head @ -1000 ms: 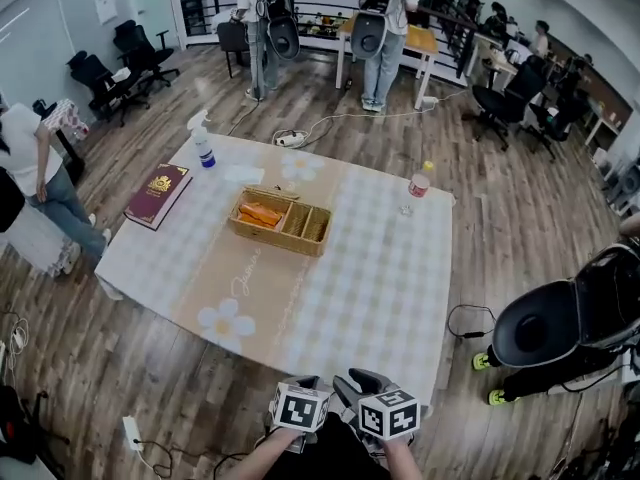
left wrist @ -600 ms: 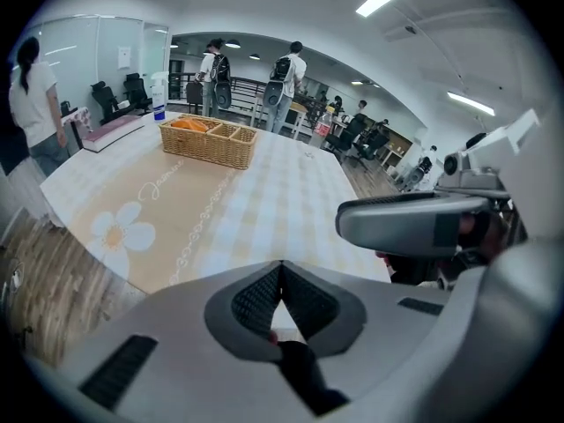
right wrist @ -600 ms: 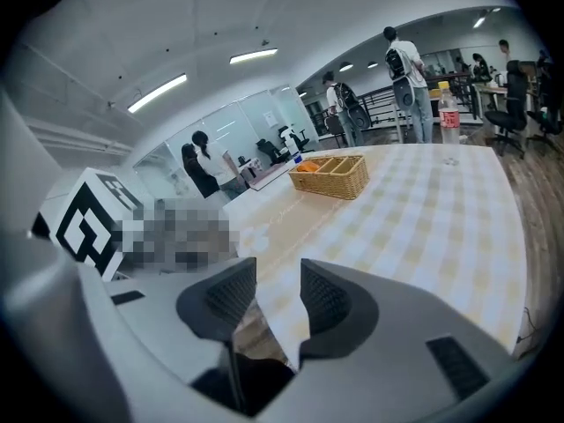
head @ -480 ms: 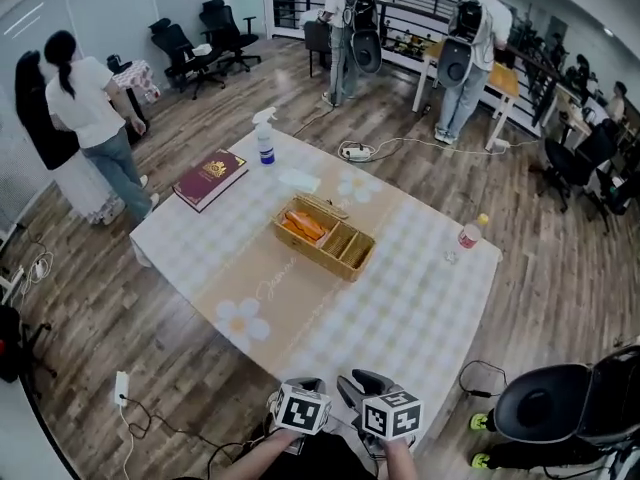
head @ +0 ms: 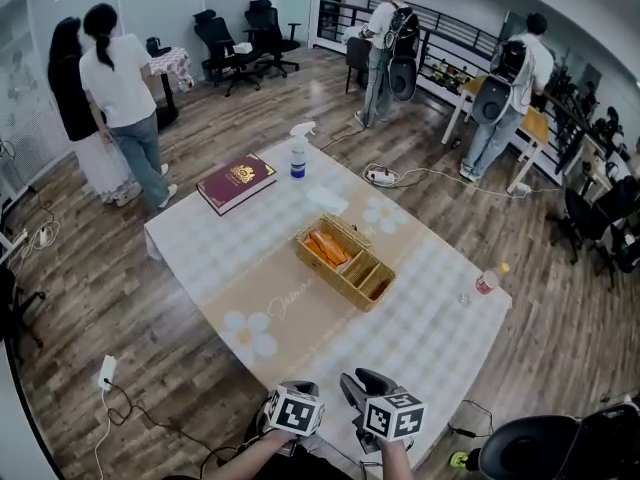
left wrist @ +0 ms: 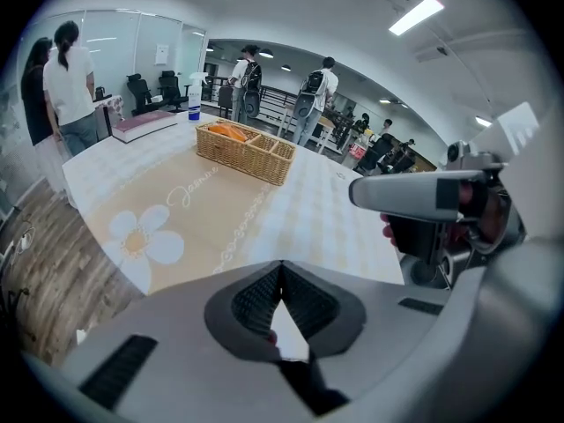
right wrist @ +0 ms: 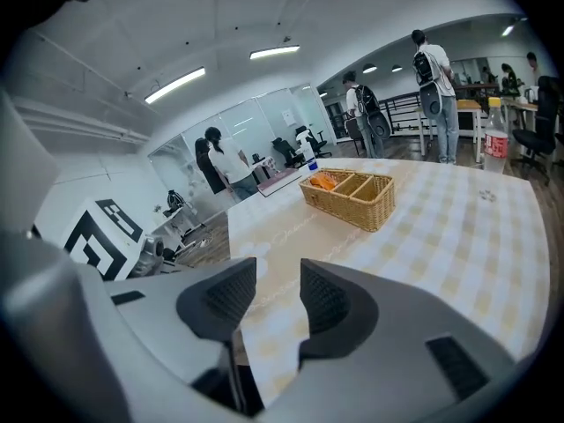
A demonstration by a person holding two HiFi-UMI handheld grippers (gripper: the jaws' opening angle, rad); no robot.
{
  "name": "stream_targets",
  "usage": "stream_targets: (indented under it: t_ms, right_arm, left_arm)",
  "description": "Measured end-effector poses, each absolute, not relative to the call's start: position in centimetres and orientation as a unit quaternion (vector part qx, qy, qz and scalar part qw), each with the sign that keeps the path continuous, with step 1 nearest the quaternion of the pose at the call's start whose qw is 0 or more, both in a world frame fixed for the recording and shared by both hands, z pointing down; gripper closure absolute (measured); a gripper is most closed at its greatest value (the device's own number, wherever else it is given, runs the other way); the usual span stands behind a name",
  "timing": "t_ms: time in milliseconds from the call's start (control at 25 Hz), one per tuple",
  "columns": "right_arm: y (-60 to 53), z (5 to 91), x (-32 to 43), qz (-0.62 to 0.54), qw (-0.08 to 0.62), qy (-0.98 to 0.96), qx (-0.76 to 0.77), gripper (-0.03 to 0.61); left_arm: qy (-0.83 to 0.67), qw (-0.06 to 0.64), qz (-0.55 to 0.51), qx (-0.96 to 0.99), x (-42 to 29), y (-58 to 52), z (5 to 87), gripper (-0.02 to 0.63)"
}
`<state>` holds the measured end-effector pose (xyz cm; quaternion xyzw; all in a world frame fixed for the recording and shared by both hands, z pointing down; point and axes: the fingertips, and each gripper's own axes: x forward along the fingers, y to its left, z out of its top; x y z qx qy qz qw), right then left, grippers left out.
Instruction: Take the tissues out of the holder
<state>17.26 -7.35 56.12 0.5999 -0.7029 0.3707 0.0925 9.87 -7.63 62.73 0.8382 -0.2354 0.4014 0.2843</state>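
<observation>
A wicker holder [head: 362, 280] with three compartments stands in the middle of the table. Orange tissue packs [head: 326, 248] lie in its far-left compartment. Both grippers hang at the table's near edge, well short of the holder. My left gripper [head: 300, 396] has its pads pressed together with nothing between them [left wrist: 281, 276]. My right gripper [head: 364, 388] is open, and only the tablecloth shows in the gap [right wrist: 278, 276]. From the left gripper view the holder [left wrist: 251, 152] and the tissue packs [left wrist: 227, 132] lie ahead; from the right gripper view the holder [right wrist: 352, 199] does too.
On the checked tablecloth [head: 430, 328] lie a maroon book [head: 237, 182], a spray bottle [head: 298, 152], a white sheet [head: 328, 200] and a red-labelled drink bottle [head: 487, 281]. Two people [head: 118, 88] stand at the far left, others by the far desks. A black chair [head: 545, 448] sits near right.
The head view has swung, so the table now sits further right and at a new angle, and two people show at the left. Both grippers stay at the near edge.
</observation>
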Motion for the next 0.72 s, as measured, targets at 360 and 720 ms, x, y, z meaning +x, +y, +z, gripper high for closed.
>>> stream_targets:
  t_ms: [360, 720]
  right_arm:
    - [-15.2, 55.5, 19.3, 0.357, 0.119, -0.702, 0.604, 0.416]
    - [-23.3, 56.4, 20.2, 0.357, 0.149, -0.705, 0.594, 0.416]
  left_arm:
    - [-0.222, 0.299, 0.400, 0.837, 11.2, -13.7, 62.8, 0.609]
    - [-0.225, 0.317, 0.409, 0.825, 10.1, -19.6, 63.9, 0.608]
